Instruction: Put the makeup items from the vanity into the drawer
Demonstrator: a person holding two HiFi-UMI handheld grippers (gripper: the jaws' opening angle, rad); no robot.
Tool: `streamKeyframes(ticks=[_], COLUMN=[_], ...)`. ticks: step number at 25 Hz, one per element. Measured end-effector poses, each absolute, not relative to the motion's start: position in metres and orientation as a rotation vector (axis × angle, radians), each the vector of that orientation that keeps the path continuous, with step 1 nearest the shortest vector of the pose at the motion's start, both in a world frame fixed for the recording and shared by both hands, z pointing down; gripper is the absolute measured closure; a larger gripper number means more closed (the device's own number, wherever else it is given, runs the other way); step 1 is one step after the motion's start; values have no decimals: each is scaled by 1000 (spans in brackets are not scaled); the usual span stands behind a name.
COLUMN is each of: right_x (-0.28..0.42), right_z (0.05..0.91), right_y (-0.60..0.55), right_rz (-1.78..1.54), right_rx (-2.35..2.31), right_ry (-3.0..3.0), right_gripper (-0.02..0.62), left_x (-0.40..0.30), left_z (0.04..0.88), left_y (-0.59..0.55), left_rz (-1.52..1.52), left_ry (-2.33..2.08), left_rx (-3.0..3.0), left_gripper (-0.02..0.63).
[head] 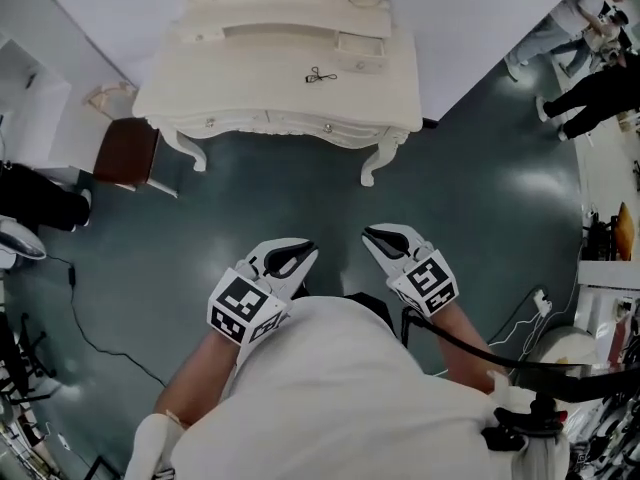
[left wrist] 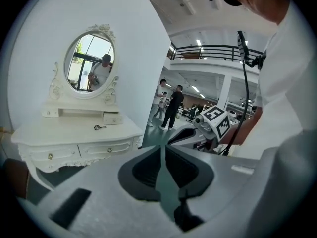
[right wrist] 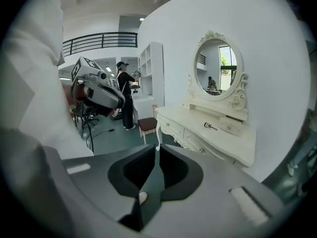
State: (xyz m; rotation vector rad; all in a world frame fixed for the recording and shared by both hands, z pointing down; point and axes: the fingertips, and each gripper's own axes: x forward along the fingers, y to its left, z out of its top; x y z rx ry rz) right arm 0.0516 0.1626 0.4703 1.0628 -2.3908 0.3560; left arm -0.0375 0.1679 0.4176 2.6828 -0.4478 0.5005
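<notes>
jaws pressed together, empty, left gripper [head: 306,251], right gripper [head: 370,234] | vanity [head: 250,93] ahead | perhaps eyelash curler [head: 320,75] atop | stool [head: 127,153] beside

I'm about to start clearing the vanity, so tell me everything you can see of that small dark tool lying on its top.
The small dark tool looks like an eyelash curler: thin dark metal with scissor-style loops, though it is too small to be sure. It lies flat and alone on the cream vanity top, slightly right of centre in the head view, just in front of the small drawer below the mirror. Only the tabletop touches it.
</notes>
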Motion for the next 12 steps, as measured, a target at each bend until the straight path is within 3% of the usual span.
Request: streamKeyframes(ticks=[12], right_x=[68], right_z=[497], right_y=[-55], right_rz=[227], right_rx=[995], right_ry=[-2338], right_gripper=[569], left_x=[-71], left_z=[440], left_y=[-6], left_rz=[490], left_ry=[-567], left_rx=[2610], left_gripper=[603])
